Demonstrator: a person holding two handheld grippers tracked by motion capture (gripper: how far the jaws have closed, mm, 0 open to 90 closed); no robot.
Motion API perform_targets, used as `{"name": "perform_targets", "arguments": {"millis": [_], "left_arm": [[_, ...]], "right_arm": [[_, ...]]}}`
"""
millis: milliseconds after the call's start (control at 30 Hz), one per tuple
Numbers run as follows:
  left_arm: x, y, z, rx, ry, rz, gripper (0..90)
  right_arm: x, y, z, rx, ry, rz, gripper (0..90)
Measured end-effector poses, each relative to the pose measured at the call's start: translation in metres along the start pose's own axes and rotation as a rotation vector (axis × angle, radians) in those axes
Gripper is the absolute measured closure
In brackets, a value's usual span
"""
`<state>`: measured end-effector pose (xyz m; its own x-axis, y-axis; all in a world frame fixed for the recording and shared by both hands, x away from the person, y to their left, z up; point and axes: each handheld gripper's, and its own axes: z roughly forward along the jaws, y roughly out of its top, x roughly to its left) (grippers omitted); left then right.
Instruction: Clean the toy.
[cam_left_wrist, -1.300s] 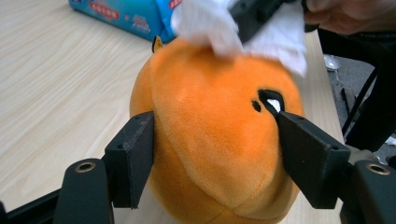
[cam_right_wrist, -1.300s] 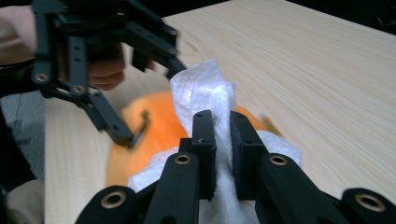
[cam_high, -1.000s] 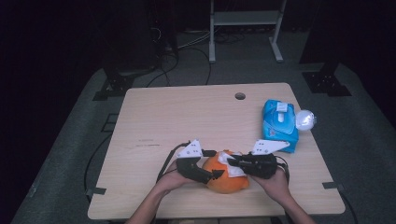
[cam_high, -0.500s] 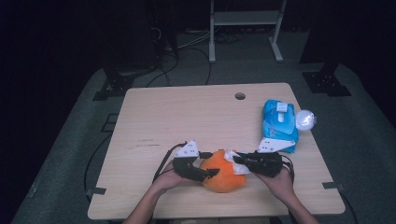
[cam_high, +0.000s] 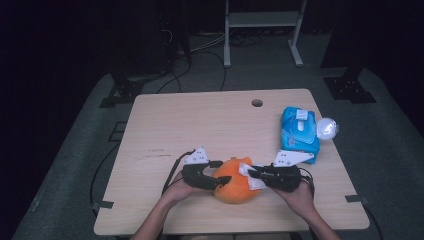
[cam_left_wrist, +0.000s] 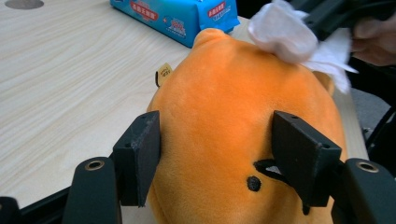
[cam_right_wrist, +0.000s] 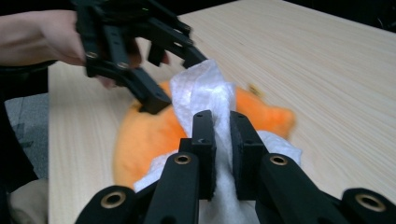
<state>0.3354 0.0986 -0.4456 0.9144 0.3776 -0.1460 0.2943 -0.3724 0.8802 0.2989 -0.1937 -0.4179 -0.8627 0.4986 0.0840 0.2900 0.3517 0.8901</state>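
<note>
A pale wooden tabletop (cam_high: 200, 120) stands on grey carpet (cam_high: 75, 165) in a dark room. Behind it, black cables (cam_high: 200, 47) trail past a white metal stand (cam_high: 262, 20).

The high view looks forward and down from above the person's edge of the table (cam_high: 200, 120), taking in the whole top from well back. The left gripper view sits close behind its jaws, facing toward three o'clock across the orange plush toy (cam_left_wrist: 233, 121). The right gripper view faces nine o'clock, equally close. All three share that toy and the white wipe (cam_right_wrist: 205, 93).
</note>
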Motion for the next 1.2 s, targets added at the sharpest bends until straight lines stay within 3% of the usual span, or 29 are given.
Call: {"name": "perform_targets", "arguments": {"millis": [167, 233, 300, 433, 567, 633, 700, 800, 933, 1033, 1100, 1200], "left_arm": [[0.0, -0.001, 0.002, -0.008, 0.008, -0.018, 34.3], [0.0, -0.001, 0.001, -0.009, 0.004, -0.015, 34.3], [-0.001, 0.002, -0.001, -0.023, -0.007, -0.015, 32.1], [-0.004, 0.008, -0.008, -0.014, -0.033, 0.035, 22.1], [-0.009, 0.006, -0.001, 0.009, -0.039, 0.07, 31.8], [-0.012, 0.007, 0.002, 0.007, -0.051, 0.103, 34.6], [-0.017, 0.008, 0.005, 0.014, -0.055, 0.134, 35.3], [-0.021, 0.008, 0.006, 0.038, -0.042, 0.163, 36.1], [-0.017, 0.005, 0.005, 0.037, -0.034, 0.137, 37.2], [-0.01, 0.003, 0.003, 0.041, -0.031, 0.116, 37.3], [-0.007, 0.001, 0.001, 0.04, -0.031, 0.101, 37.3], [-0.009, 0.004, 0.0, 0.041, -0.028, 0.102, 33.7]], "right_arm": [[0.025, 0.007, 0.016, 0.011, 0.073, -0.089, 81.0], [0.028, 0.008, 0.019, 0.026, 0.062, -0.11, 81.2], [0.023, 0.008, 0.017, 0.019, 0.061, -0.09, 81.3], [0.01, 0.004, 0.01, 0.006, 0.024, -0.031, 81.3], [0.0, 0.004, 0.008, -0.011, 0.015, 0.017, 81.4], [0.005, 0.006, 0.01, -0.015, 0.007, 0.0, 81.3], [0.014, 0.011, 0.018, -0.018, 0.033, -0.026, 81.3], [0.024, 0.015, 0.029, 0.013, 0.027, -0.092, 81.4], [0.013, 0.015, 0.022, 0.008, -0.029, -0.071, 81.5], [-0.008, 0.007, 0.011, 0.015, -0.086, -0.016, 81.4], [-0.017, 0.0, 0.003, 0.02, -0.099, 0.015, 81.4], [-0.016, -0.004, 0.001, 0.017, -0.09, 0.028, 81.4]]}}
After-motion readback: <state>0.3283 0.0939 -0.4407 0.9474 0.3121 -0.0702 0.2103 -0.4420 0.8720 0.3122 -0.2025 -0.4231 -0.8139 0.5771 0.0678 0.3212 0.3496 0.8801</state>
